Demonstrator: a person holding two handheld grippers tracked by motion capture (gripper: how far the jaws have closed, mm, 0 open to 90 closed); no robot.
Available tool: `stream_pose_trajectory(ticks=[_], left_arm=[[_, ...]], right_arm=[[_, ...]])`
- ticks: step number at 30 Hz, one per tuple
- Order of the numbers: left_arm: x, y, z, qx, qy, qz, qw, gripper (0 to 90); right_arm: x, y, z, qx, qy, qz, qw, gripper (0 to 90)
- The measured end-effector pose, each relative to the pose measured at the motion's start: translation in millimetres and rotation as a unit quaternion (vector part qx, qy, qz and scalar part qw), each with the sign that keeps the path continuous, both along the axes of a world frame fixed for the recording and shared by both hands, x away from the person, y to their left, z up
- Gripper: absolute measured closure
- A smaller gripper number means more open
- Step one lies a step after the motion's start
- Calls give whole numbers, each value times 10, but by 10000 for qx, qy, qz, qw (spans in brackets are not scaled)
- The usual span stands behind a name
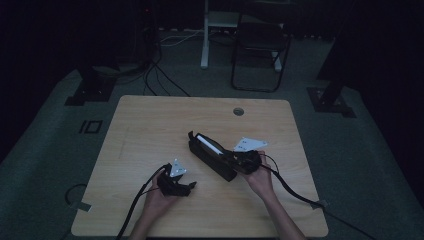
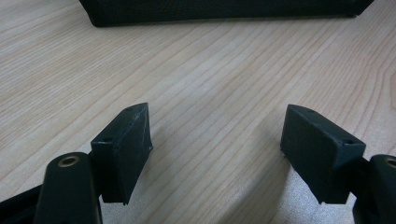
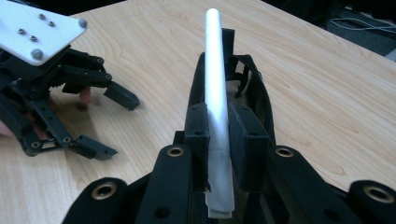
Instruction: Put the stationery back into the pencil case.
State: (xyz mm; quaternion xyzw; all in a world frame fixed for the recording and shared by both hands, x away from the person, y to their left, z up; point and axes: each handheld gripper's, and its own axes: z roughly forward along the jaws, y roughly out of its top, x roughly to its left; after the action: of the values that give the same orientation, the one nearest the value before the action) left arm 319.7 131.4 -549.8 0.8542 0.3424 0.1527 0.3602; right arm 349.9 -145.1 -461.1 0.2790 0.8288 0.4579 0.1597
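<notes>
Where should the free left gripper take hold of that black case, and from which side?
Grip the case's near long wall, coming from the left gripper's side. That wall faces its open jaws, and the right gripper is shut on the white tube at the other end.

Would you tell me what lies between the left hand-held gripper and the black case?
Only bare wooden table separates the left hand-held gripper from the black case, seen in the left gripper view.
</notes>
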Motion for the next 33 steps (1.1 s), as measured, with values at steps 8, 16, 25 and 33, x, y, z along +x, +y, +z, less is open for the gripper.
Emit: stream_pose_trajectory(ticks=[8,16,25,33], left_arm=[[0,-1,0,2,-1,2,10000,250],[0,1,2,13,2,-6,10000,250],[1,0,2,16,1,-6,10000,250],[1,-1,1,6,0,1,10000,250]], right_arm=[[67,19,-47,-45,47,-92,9999,788],[117,43,-105,-149,80,-182,9997,788],[174,64,-150,-120,181,-235,9995,788],[204,78,-185,-151,229,-256,9993,788]])
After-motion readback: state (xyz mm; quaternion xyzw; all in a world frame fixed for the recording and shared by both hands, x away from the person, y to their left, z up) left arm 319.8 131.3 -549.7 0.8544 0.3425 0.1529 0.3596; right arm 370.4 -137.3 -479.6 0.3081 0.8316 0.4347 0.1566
